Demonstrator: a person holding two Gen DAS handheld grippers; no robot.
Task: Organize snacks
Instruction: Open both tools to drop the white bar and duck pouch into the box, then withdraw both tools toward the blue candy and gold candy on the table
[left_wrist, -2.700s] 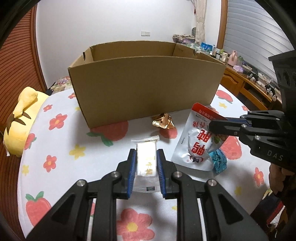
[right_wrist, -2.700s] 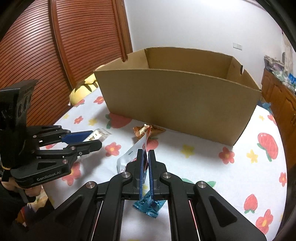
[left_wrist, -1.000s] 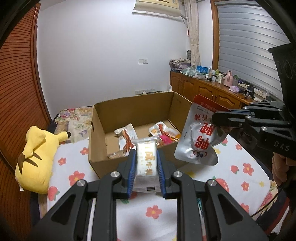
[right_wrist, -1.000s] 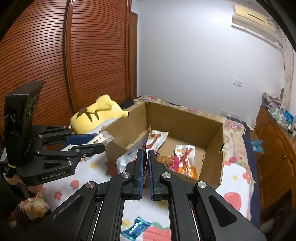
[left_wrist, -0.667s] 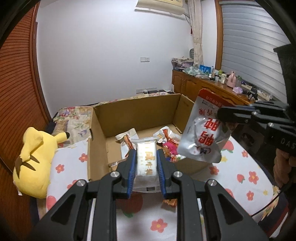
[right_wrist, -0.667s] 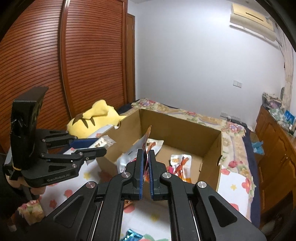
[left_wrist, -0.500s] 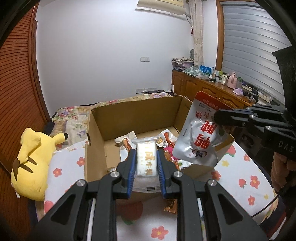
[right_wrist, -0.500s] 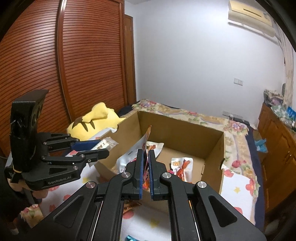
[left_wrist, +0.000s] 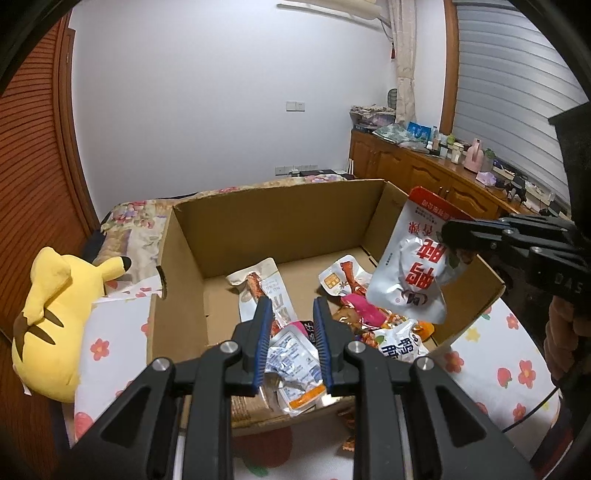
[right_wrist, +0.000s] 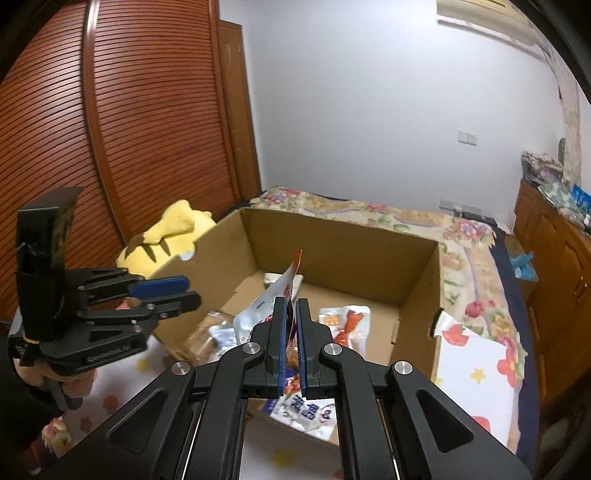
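An open cardboard box (left_wrist: 258, 225) holds several snack packets. My left gripper (left_wrist: 291, 314) is open and empty above the box's near left part; it also shows in the right wrist view (right_wrist: 162, 291). A white and orange packet (left_wrist: 295, 365) lies in the box below it. My right gripper (right_wrist: 290, 325) is shut on a white and red pouch (left_wrist: 417, 266), held above the box's right side. The pouch shows edge-on in the right wrist view (right_wrist: 288, 280), where the box (right_wrist: 343, 254) sits ahead.
The box stands on a white cloth with flowers and strawberries (left_wrist: 495, 365). A yellow plush toy (left_wrist: 51, 310) lies to its left. A small orange wrapper (left_wrist: 347, 443) lies on the cloth in front of the box. Wooden cabinets (left_wrist: 424, 177) stand at the right.
My left gripper has opened and the white packet it held has dropped into the box. Both grippers moved closer over the box. The right gripper still holds the pouch.
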